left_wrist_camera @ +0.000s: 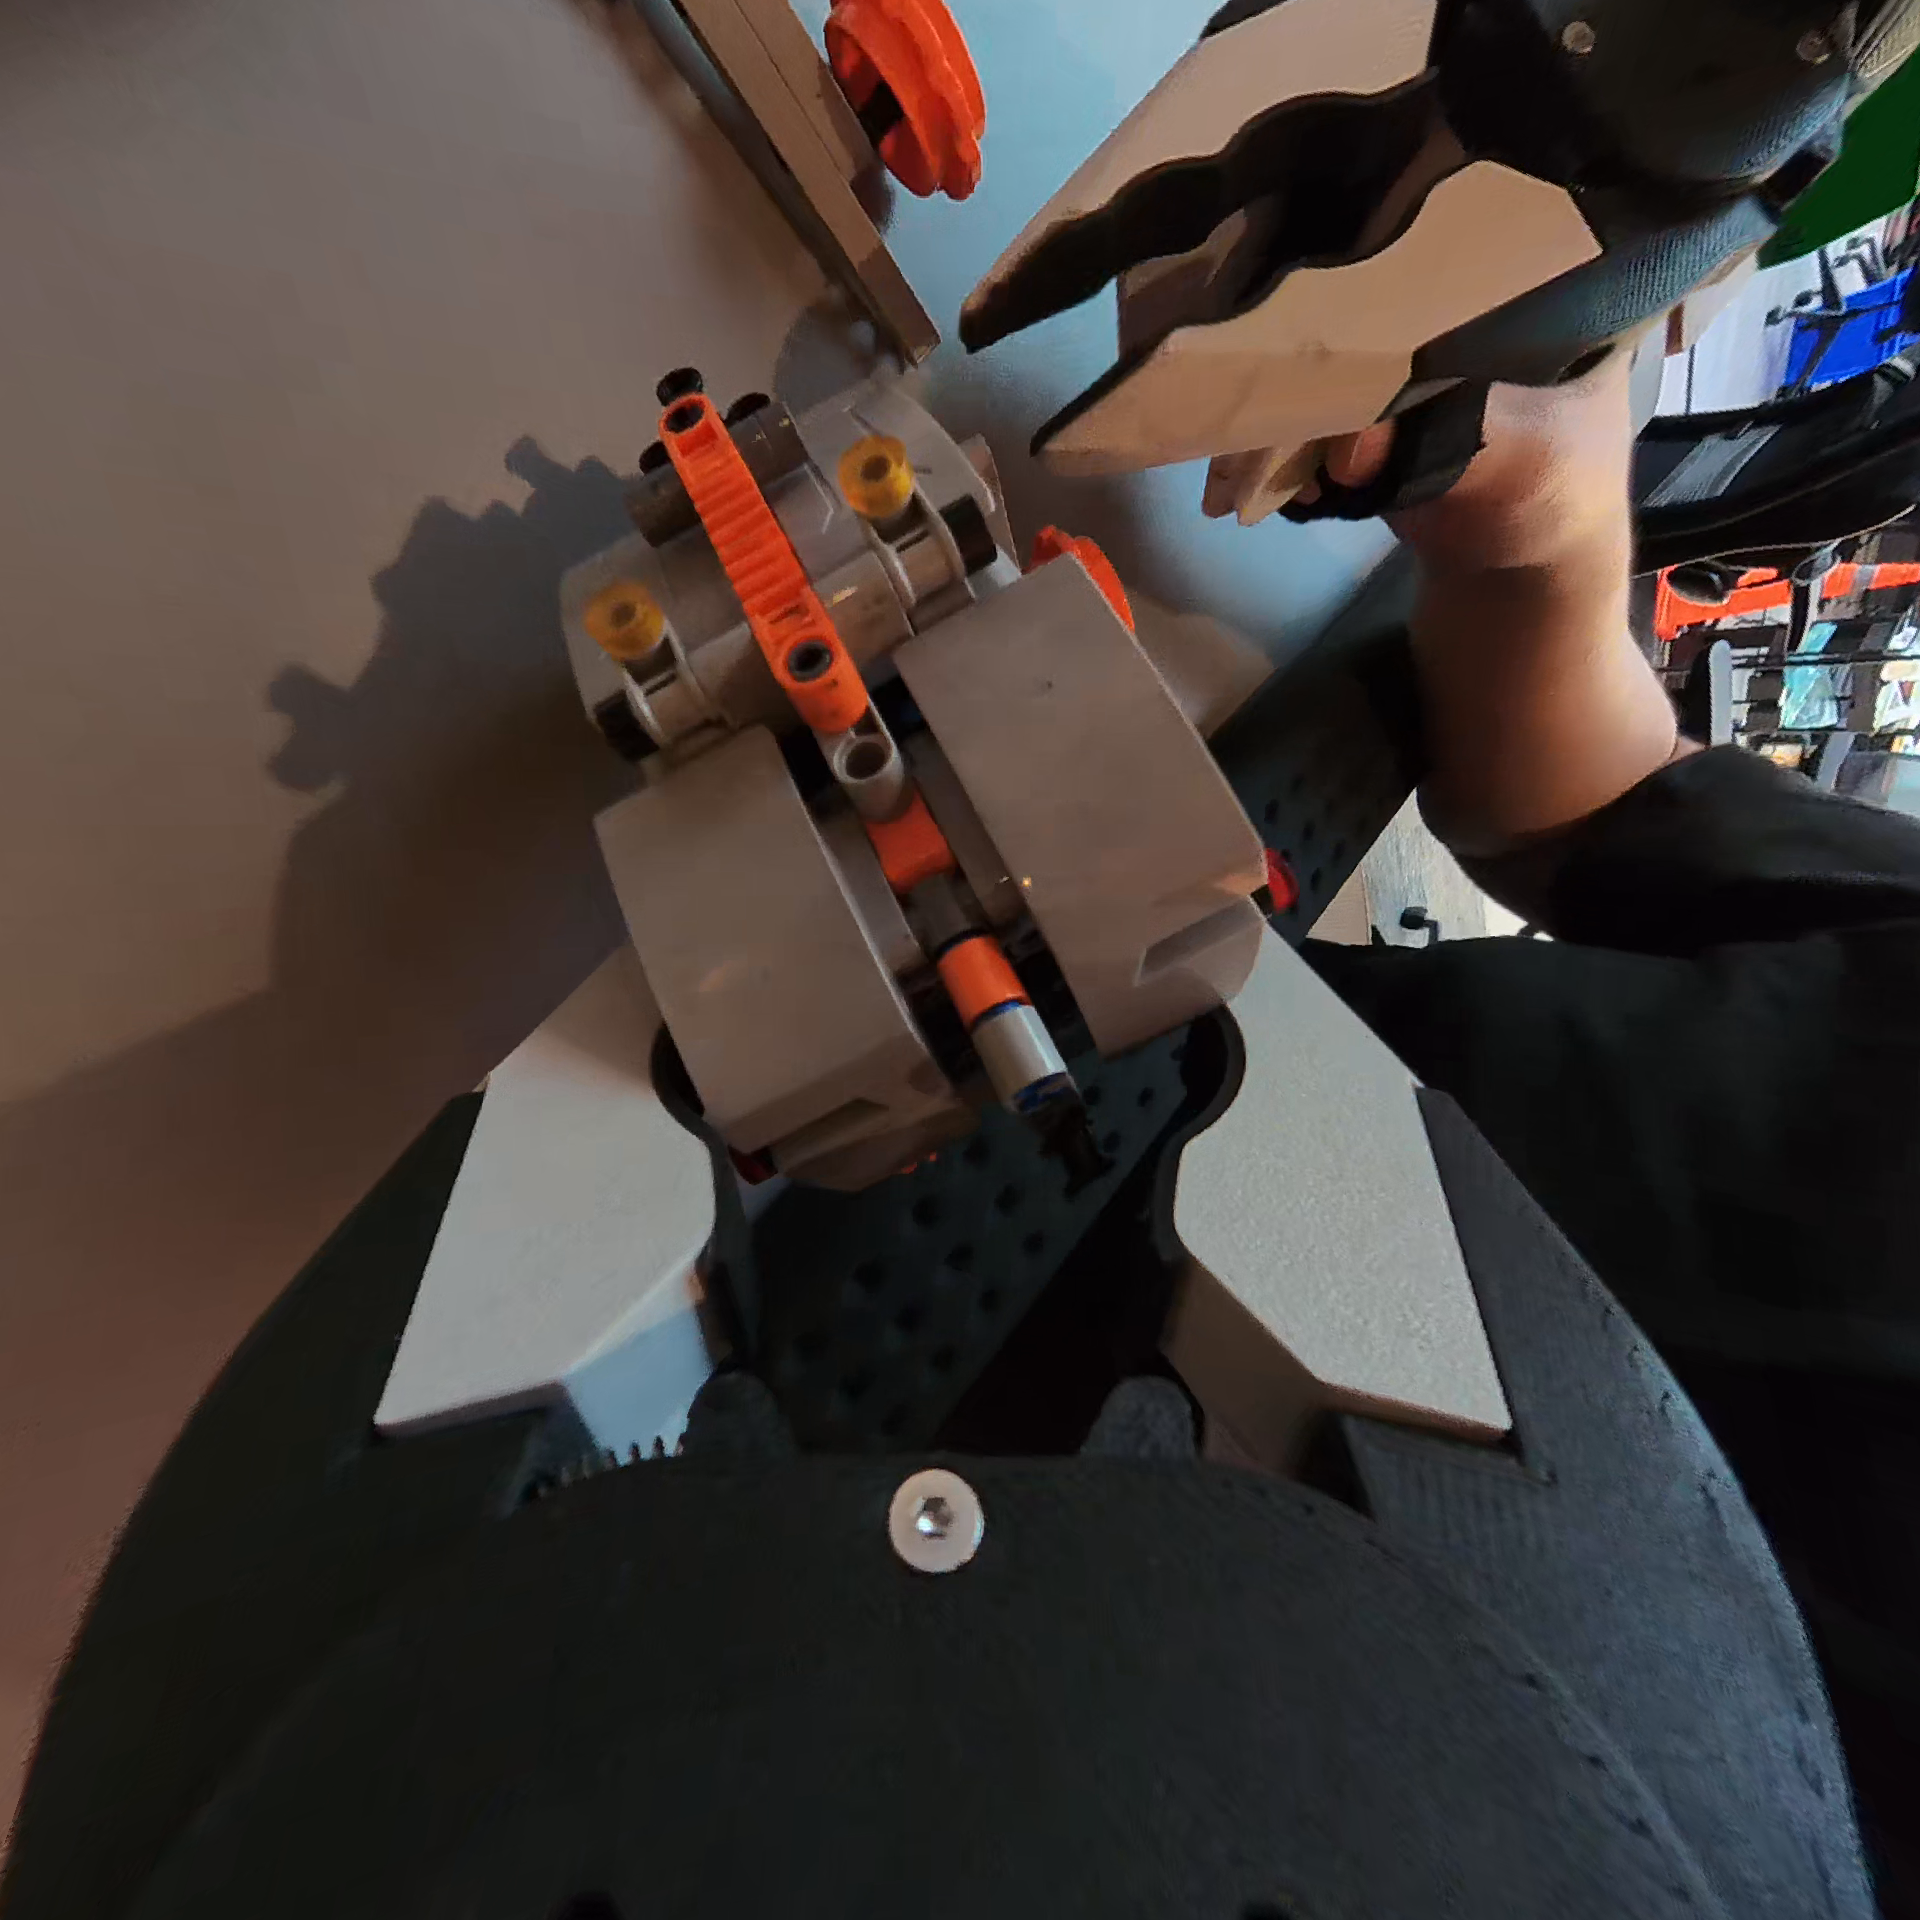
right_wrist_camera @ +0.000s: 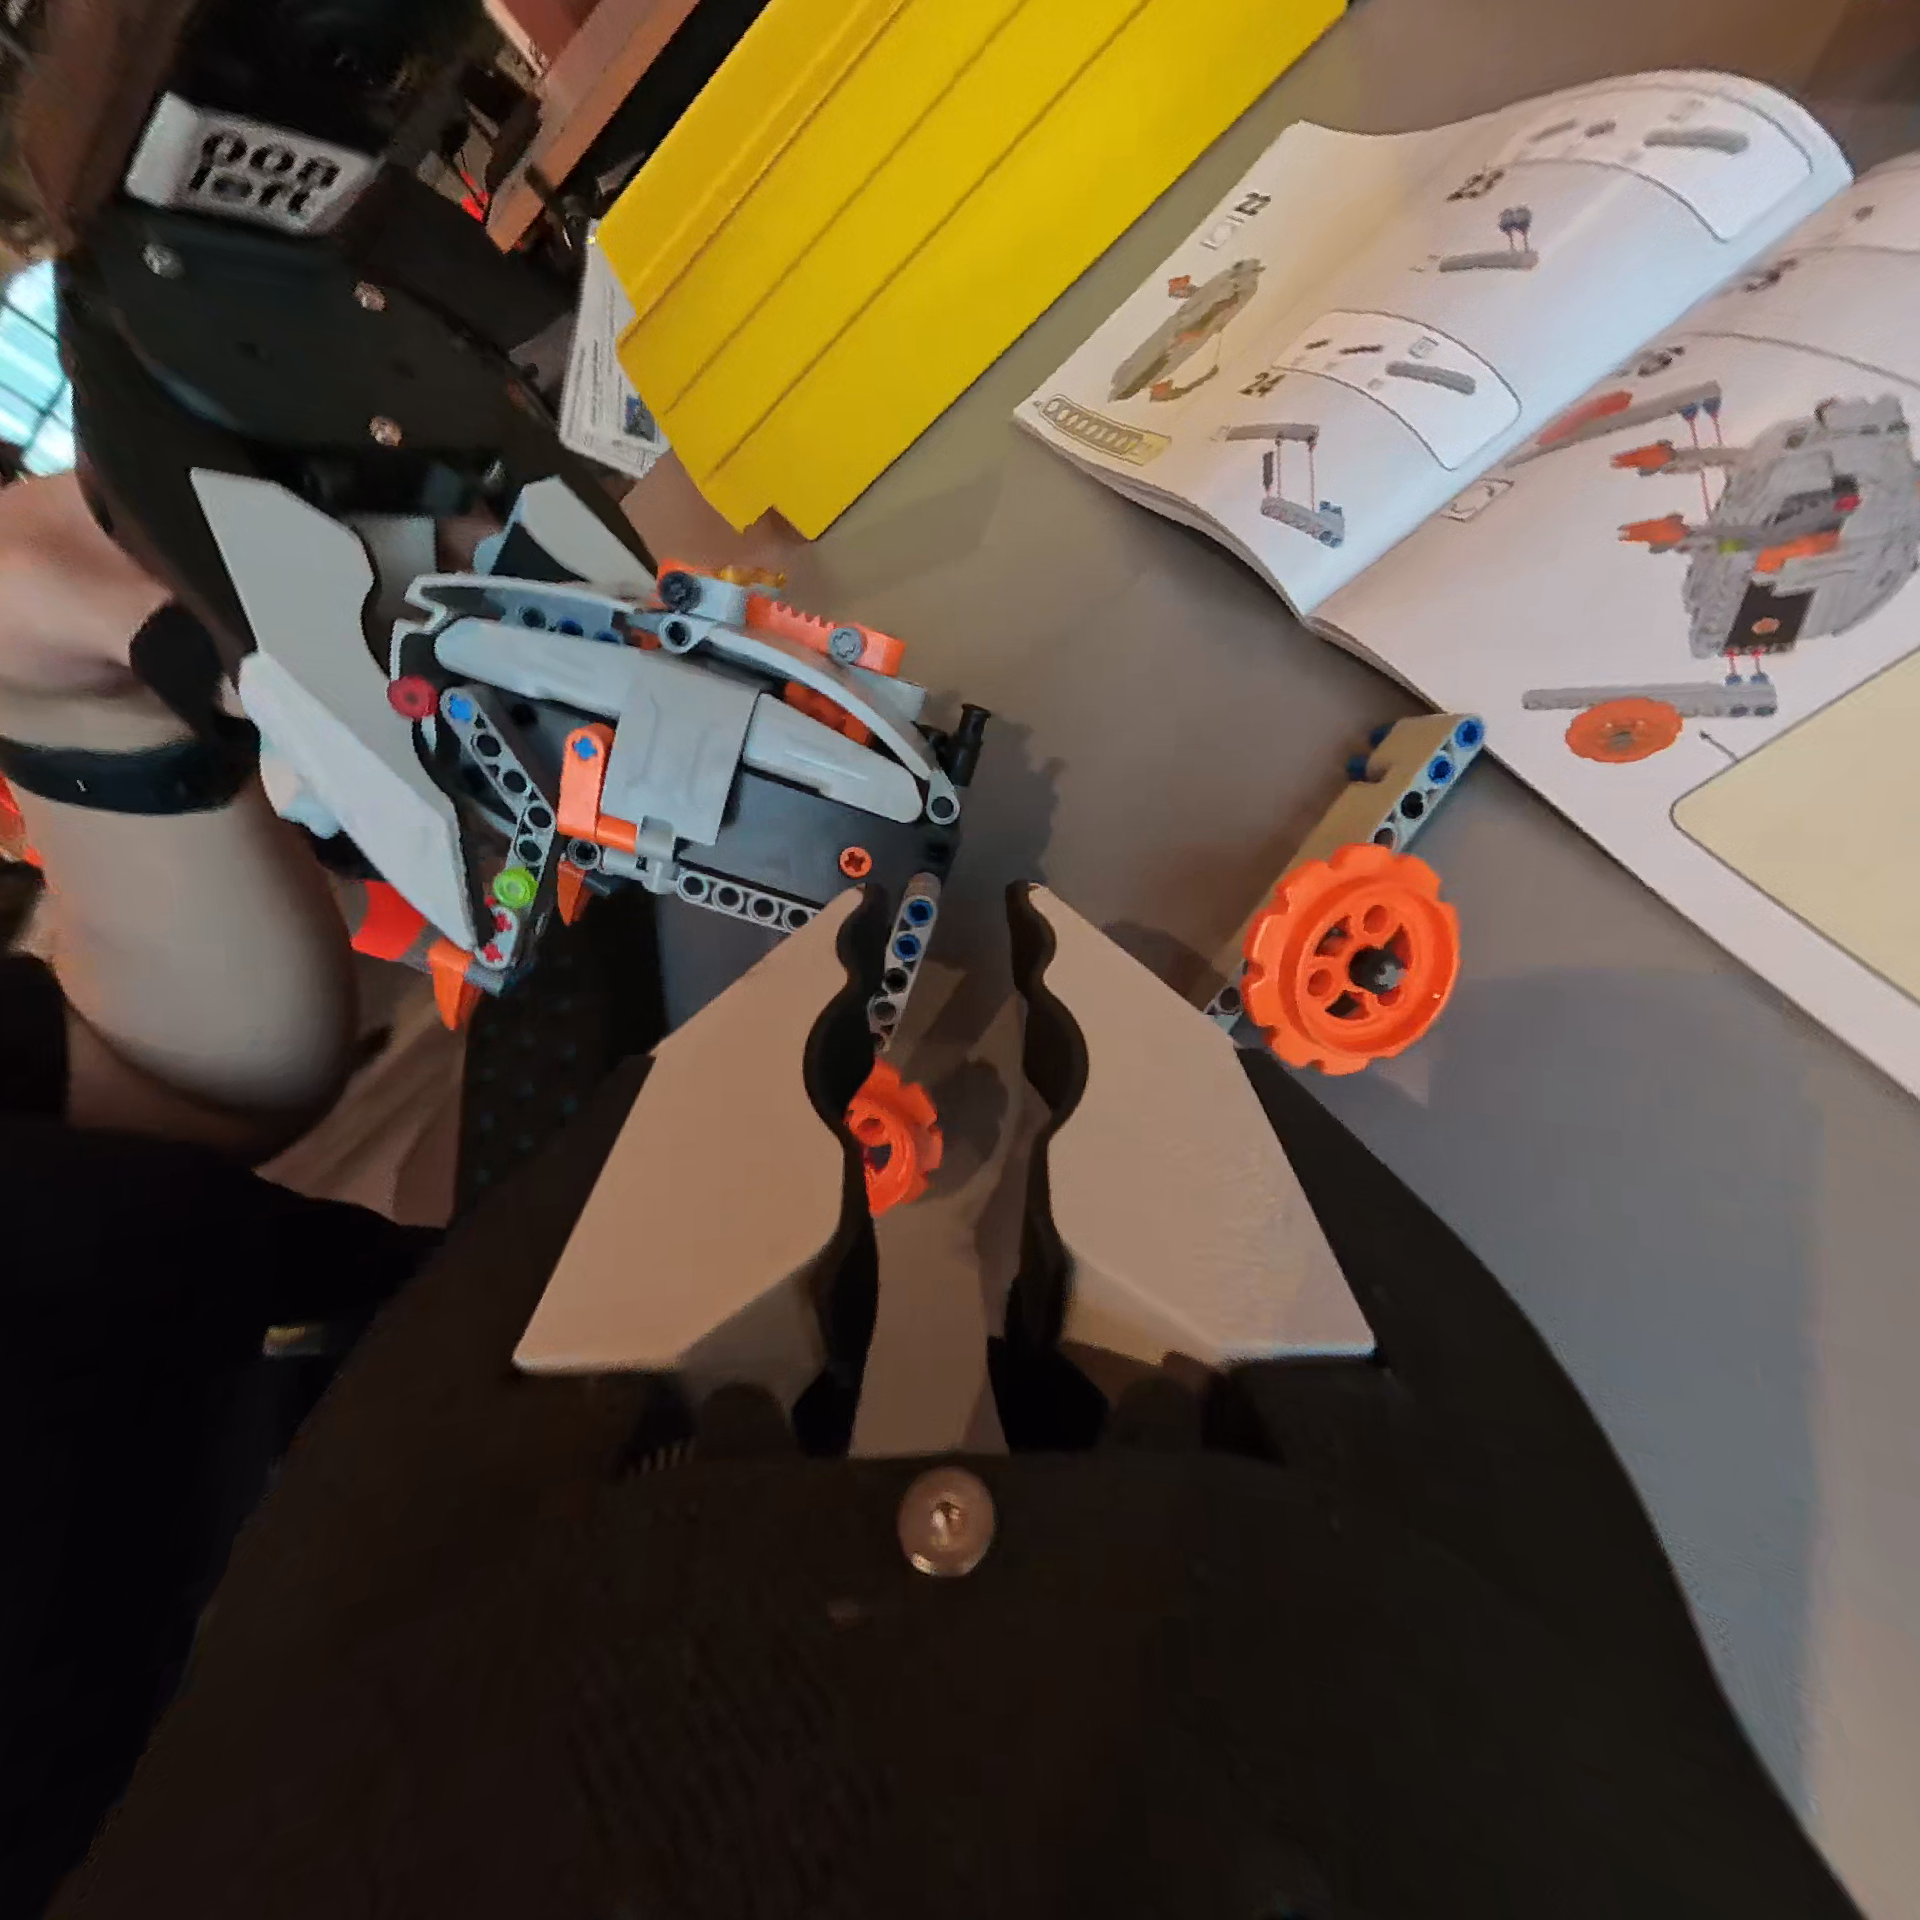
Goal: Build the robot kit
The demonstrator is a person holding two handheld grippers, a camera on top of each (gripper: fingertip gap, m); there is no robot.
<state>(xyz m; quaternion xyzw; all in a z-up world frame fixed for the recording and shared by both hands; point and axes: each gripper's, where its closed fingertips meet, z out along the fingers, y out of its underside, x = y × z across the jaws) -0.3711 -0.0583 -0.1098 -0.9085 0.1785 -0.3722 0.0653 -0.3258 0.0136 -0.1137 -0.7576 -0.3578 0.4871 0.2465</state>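
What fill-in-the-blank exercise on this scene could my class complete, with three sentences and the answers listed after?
1. The left gripper is shut on the grey and orange brick model, while the right gripper is ____ and holds nothing.
2. The loose grey beam on the table carries a toothed wheel coloured ____.
3. Beside the open instruction booklet lies a flat ____ box.

Answers: open; orange; yellow

The yellow bin (right_wrist_camera: 935, 239) and instruction booklet (right_wrist_camera: 1558, 436) run off-frame.
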